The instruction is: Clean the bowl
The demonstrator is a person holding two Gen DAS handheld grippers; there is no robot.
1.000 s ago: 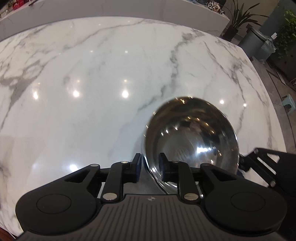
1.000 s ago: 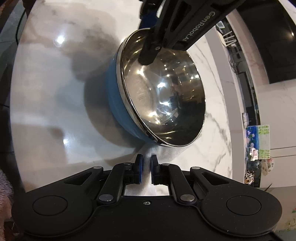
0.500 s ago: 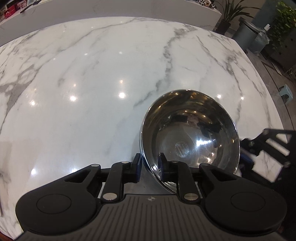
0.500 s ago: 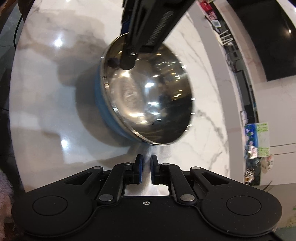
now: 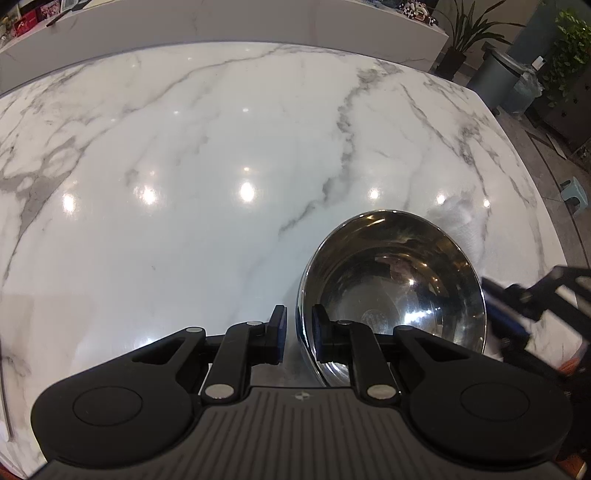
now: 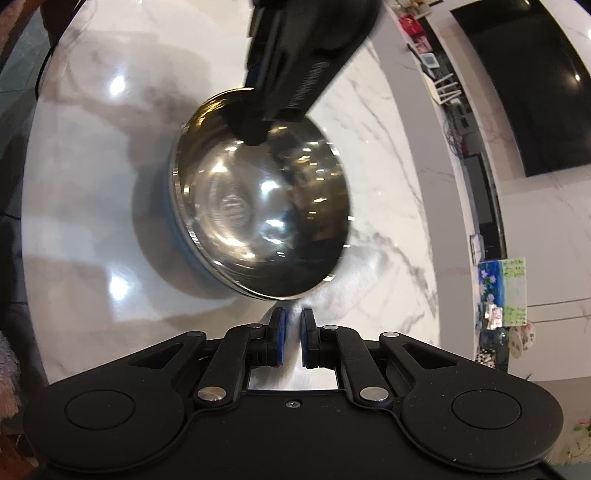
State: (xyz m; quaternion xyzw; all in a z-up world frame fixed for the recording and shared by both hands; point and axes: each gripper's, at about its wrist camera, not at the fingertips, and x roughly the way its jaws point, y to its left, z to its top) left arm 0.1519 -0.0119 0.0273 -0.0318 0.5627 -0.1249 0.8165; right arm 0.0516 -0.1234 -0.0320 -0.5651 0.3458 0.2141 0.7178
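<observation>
Right wrist: left gripper (image 6: pixel 255 129) overlaps bowl (image 6: pixel 266 221) rim.

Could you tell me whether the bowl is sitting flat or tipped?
Tipped. The left gripper clamps the bowl rim, its opening tilted toward the right wrist camera.

White marble table (image 5: pixel 221 155), potted plant (image 5: pixel 461 33), grey bin (image 5: pixel 498 77), small stool (image 5: pixel 574 188), dark wall screen (image 6: pixel 535 85)

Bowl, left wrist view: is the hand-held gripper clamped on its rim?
Yes, the left hand-held gripper straddles the bowl rim, one finger inside and one outside.
</observation>
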